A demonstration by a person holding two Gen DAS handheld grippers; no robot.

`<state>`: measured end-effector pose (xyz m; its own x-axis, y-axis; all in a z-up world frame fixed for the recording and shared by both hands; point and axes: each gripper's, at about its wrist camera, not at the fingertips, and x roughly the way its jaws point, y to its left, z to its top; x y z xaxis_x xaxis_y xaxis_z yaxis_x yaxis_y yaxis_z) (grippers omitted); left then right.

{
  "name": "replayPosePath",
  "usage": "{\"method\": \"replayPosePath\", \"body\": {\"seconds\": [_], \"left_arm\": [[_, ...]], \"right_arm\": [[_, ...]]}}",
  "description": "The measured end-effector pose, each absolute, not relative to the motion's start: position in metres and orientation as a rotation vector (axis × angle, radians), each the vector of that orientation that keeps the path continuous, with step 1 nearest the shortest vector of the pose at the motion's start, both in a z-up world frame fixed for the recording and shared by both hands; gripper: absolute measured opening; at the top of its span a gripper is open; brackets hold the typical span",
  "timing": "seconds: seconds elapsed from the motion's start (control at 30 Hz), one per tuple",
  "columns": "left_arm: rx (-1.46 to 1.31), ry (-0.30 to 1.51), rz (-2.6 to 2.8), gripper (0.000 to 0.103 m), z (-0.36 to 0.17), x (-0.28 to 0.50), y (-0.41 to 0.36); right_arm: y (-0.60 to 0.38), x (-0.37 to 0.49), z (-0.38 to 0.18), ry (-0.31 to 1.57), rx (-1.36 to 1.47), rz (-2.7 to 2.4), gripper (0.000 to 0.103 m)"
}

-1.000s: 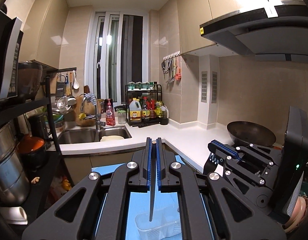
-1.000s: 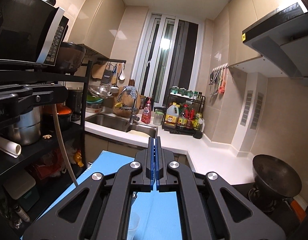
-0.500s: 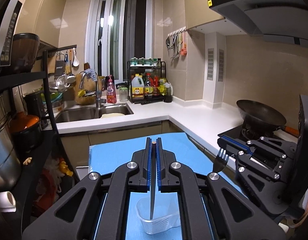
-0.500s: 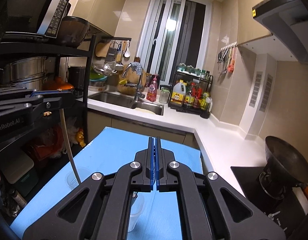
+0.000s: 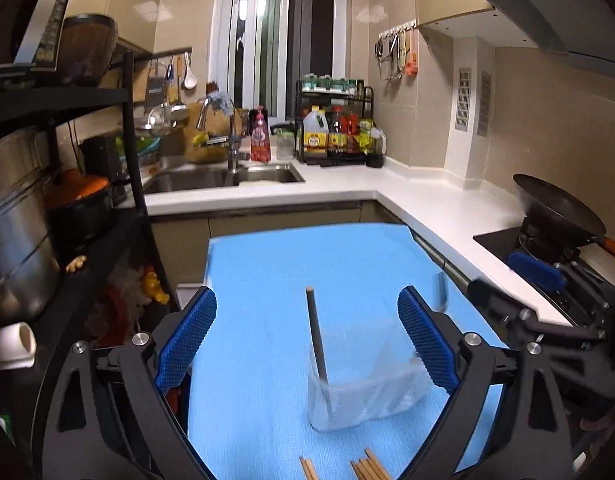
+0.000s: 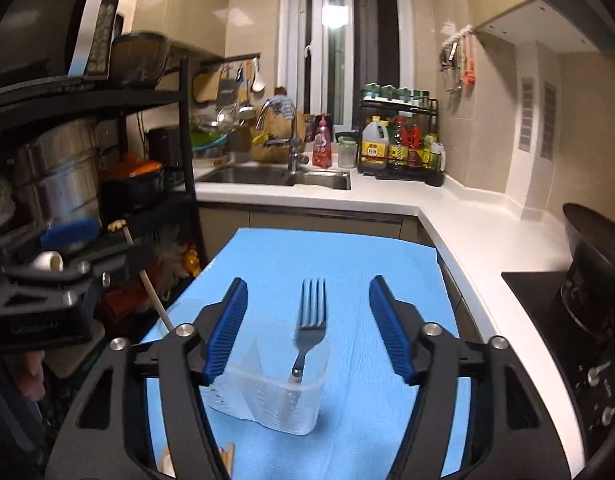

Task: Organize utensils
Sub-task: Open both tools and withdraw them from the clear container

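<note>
Fork stands tines-up in the right end of the clear plastic caddy, handle down inside, leaning slightly. Metal, stiff, light, smooth and likely slippery; best taken at the neck or the handle just above the caddy rim, not the tines.

Dark chopstick stands in the caddy's left compartment as the left wrist view shows it, nearly upright, top end free. Thin, rigid, very light; would tip easily, so pinch mid-shaft if moved again.

Caddy itself looks thin, light plastic with a divider; probably slides on the blue mat if bumped. Hold a wall if steadying.

Right tool: jaws have just been opening, now spread and released; fork sits between the pads, touching neither, centred and a little beyond the tips.

Left tool: jaws have just been opening, now wide and released; chopstick stands between the pads, clear of both, roughly centred.

More wooden chopsticks lie flat on the mat at the near edge, just near of the caddy, under the left tool; judged the next items to sort. Light, round, roll easily; grab mid-length.

The desk is covered by the mat. White counter runs far and right, with a wok on the stove at right.
</note>
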<state>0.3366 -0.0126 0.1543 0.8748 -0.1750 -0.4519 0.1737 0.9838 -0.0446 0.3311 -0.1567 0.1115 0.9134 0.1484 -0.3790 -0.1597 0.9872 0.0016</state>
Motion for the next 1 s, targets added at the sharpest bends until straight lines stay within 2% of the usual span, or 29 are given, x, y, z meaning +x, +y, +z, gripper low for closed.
{"method": "replayPosePath", "body": {"seconds": [0.13, 0.5, 1.0], "left_arm": [[-0.006, 0.505, -0.161, 0.093, 0.149, 0.326, -0.009], [0.005, 0.552, -0.140, 0.093, 0.134, 0.268, 0.001], [-0.029, 0.642, -0.124, 0.093, 0.082, 0.174, 0.009]], "right_arm": [[-0.160, 0.317, 0.111, 0.394, 0.005, 0.148, 0.067], [-0.163, 0.249, 0.098, 0.428, 0.109, 0.141, 0.074], [-0.148, 0.145, 0.043, 0.509, 0.122, 0.125, 0.077]]}}
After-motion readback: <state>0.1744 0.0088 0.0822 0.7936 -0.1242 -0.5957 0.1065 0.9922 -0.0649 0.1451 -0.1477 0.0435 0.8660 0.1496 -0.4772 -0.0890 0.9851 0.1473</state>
